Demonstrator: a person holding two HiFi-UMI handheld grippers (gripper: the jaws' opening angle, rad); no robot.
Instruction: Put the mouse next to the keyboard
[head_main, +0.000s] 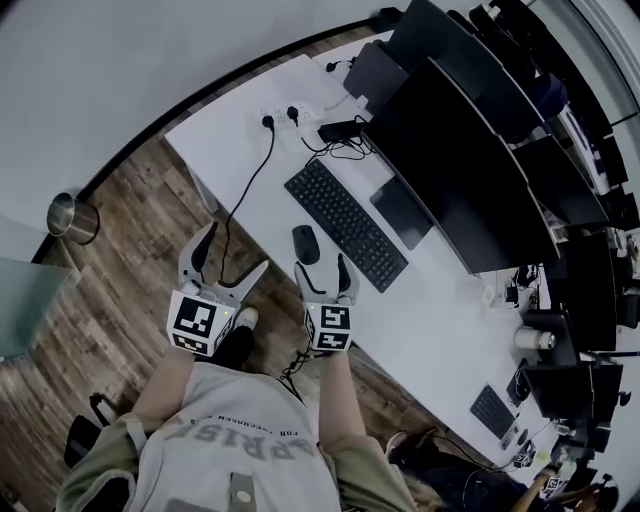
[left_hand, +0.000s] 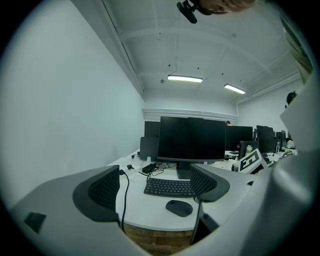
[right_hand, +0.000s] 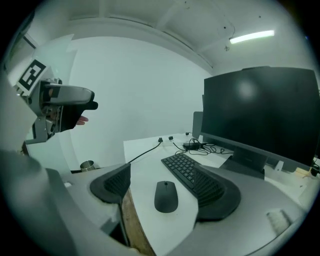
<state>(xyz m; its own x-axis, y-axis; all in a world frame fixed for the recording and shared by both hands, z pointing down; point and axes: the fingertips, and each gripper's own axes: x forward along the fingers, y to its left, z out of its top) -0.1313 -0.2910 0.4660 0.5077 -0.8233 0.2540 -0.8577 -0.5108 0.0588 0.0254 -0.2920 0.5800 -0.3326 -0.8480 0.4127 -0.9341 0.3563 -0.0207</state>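
A black mouse (head_main: 305, 243) lies on the white desk (head_main: 440, 310) near its front edge, left of the black keyboard (head_main: 345, 222) and a small gap from it. My right gripper (head_main: 322, 270) is open just short of the mouse. In the right gripper view the mouse (right_hand: 166, 196) sits between the open pads (right_hand: 117, 182) with the keyboard (right_hand: 192, 175) beyond. My left gripper (head_main: 232, 255) is open and empty, off the desk's edge above the floor. The left gripper view shows the mouse (left_hand: 179, 208) and keyboard (left_hand: 169, 187) ahead.
A large monitor (head_main: 465, 170) stands behind the keyboard. A black cable (head_main: 250, 185) runs from sockets (head_main: 280, 118) over the desk's front edge. A metal bin (head_main: 72, 217) stands on the wooden floor. A second keyboard (head_main: 492, 410) and a cup (head_main: 535, 339) are at right.
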